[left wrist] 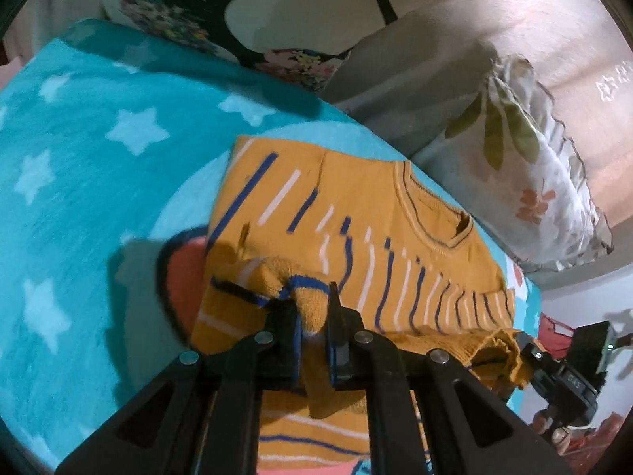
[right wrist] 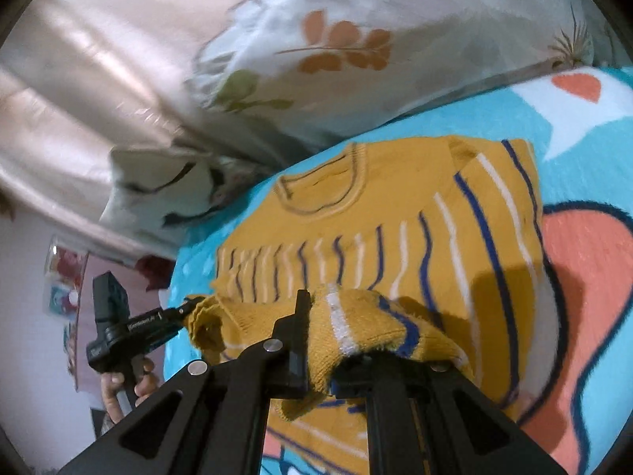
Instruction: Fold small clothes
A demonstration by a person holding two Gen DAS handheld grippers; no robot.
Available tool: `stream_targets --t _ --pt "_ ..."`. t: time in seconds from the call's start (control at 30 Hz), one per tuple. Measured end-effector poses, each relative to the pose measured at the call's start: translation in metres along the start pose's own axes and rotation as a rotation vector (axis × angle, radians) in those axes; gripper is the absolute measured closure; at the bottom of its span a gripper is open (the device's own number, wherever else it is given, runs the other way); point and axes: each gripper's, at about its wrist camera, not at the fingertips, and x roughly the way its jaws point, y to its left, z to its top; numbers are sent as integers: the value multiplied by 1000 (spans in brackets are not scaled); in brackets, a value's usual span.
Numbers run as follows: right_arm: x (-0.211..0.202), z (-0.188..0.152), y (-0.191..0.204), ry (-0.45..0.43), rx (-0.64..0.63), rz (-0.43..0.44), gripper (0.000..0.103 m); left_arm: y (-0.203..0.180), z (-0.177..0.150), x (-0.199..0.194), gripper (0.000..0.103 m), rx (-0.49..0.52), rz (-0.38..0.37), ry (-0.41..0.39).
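A small mustard-yellow sweater (left wrist: 356, 213) with blue and white stripes lies on a turquoise star-patterned blanket (left wrist: 79, 166), neckline toward the pillows, sides folded in. My left gripper (left wrist: 312, 316) is shut on a bunched bottom-hem corner and holds it up over the body. My right gripper (right wrist: 320, 316) is shut on the other hem corner of the sweater (right wrist: 376, 213), cloth draped over its right finger. Each gripper shows in the other's view, pinching the hem: the right gripper (left wrist: 526, 346) at lower right, the left gripper (right wrist: 186, 310) at lower left.
A floral pillow (left wrist: 526, 166) and a second pillow (right wrist: 336, 47) lie just beyond the sweater's neckline. A shiny curtain (right wrist: 79, 91) hangs behind. The blanket (right wrist: 585, 277) carries a large orange heart print. The bed edge drops off beside the sweater (left wrist: 554, 316).
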Motion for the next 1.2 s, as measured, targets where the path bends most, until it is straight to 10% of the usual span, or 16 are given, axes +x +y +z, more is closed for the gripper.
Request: stream_targets --t 0.5,0.83,1.2 --pt "36 51 -65 -96 385 146 64 32 55 34 62 -288 -265 -2" --pt "14 76 -78 -240 494 116 43 21 59 13 51 -205 -101 -49" --pt "-48 3 -47 -39 49 -254 40 10 -12 -23 36 149 205 -57"
